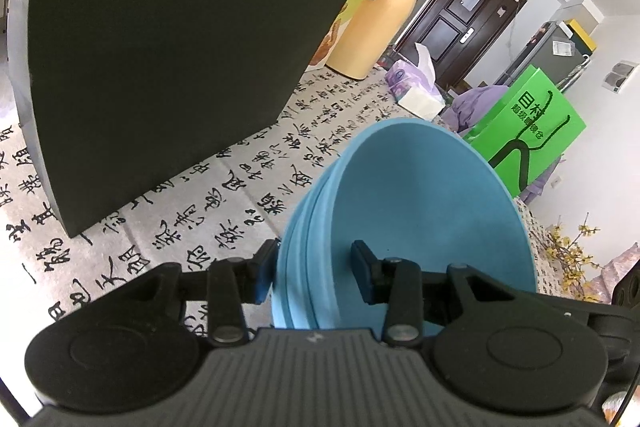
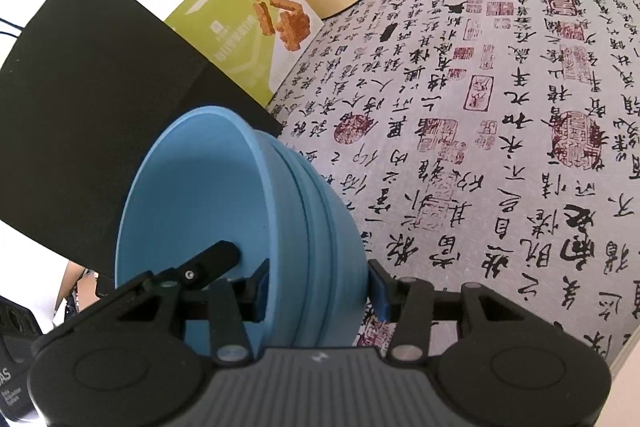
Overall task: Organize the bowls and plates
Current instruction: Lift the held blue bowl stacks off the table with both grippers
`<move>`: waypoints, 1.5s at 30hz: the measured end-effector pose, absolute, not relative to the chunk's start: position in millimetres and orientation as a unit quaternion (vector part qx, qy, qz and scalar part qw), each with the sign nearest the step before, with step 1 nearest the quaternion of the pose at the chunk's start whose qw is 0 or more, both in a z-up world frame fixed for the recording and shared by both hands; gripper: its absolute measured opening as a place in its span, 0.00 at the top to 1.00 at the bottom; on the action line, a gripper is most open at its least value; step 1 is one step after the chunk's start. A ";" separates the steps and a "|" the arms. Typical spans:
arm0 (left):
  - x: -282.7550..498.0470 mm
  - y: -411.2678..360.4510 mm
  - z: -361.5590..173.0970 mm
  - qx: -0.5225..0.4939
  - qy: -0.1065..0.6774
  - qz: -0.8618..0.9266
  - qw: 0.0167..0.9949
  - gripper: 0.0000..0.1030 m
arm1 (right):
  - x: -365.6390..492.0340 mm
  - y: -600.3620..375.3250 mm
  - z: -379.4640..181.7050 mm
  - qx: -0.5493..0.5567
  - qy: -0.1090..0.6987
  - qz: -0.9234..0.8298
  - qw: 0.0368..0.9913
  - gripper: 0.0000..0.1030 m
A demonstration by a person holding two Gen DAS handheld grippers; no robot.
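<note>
A stack of nested blue bowls (image 1: 432, 203) hangs above the calligraphy tablecloth (image 1: 224, 195), held from two sides. My left gripper (image 1: 314, 271) is shut on the stack's rim, one finger outside the walls and one inside the top bowl. In the right wrist view the same blue bowl stack (image 2: 208, 195) is clamped at the opposite rim by my right gripper (image 2: 318, 289), its left finger inside and its right finger outside. A black finger of the left gripper (image 2: 216, 259) shows inside the bowl there.
A large black box (image 1: 160, 47) stands close on the left. Behind it are a green snack box (image 2: 244, 27), a yellow jug (image 1: 380, 19), a tissue pack (image 1: 416, 87) and a green bag (image 1: 532, 131). The table's edge (image 2: 624, 347) runs at the lower right.
</note>
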State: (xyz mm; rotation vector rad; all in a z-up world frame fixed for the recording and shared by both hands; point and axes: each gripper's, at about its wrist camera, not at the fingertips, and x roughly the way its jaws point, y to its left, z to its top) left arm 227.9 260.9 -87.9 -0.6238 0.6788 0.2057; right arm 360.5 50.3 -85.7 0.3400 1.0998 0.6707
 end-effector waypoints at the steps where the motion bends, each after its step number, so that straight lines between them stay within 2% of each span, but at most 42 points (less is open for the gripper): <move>1: 226.8 259.4 -86.4 -0.299 0.326 0.098 0.891 0.61 | 359.4 49.1 -84.5 0.158 0.509 0.311 0.787 0.54; 45: 183.8 181.7 -26.5 -0.257 0.281 0.074 0.922 0.61 | 311.1 -32.6 -38.4 0.199 0.451 0.325 0.807 0.55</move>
